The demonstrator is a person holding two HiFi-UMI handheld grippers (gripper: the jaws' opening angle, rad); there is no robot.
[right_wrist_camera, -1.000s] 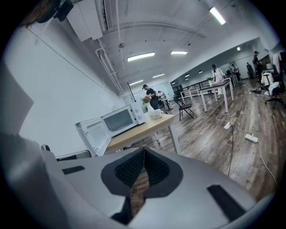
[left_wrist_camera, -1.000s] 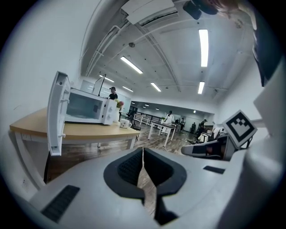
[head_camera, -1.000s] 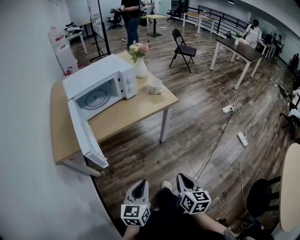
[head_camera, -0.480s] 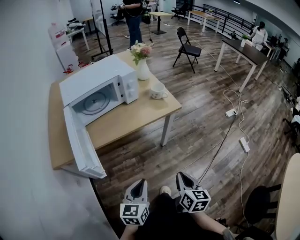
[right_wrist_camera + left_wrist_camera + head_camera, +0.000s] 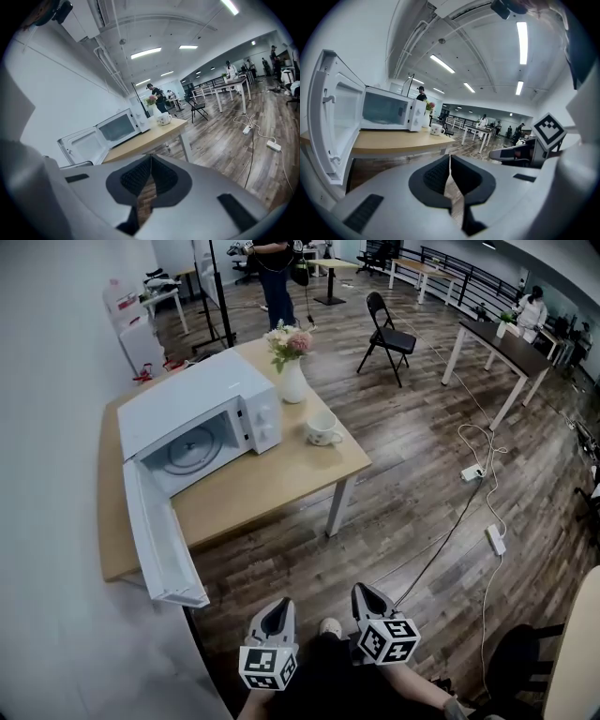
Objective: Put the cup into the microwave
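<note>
Resting on the table (image 5: 246,486) near the vase (image 5: 293,382), beside the open microwave (image 5: 192,399), the cup (image 5: 324,427) is seen well apart from the left gripper (image 5: 278,608) and right gripper (image 5: 364,593), both held shut and empty, and could be knocked off the edge if reached with jaws unopened.

The left grey plastic two-jaw gripper (image 5: 278,607) was held low and close to the person's dark-clothed body (image 5: 328,681). It pointed forward and somewhat downward, its ribbed black pads pressed together with nothing between them. Just beside it, the matching right grey gripper (image 5: 360,590) pointed the same way, jaws likewise closed and empty. Each carried a white marker cube at its rear, the left cube (image 5: 269,667) and the right cube (image 5: 389,640).
</note>
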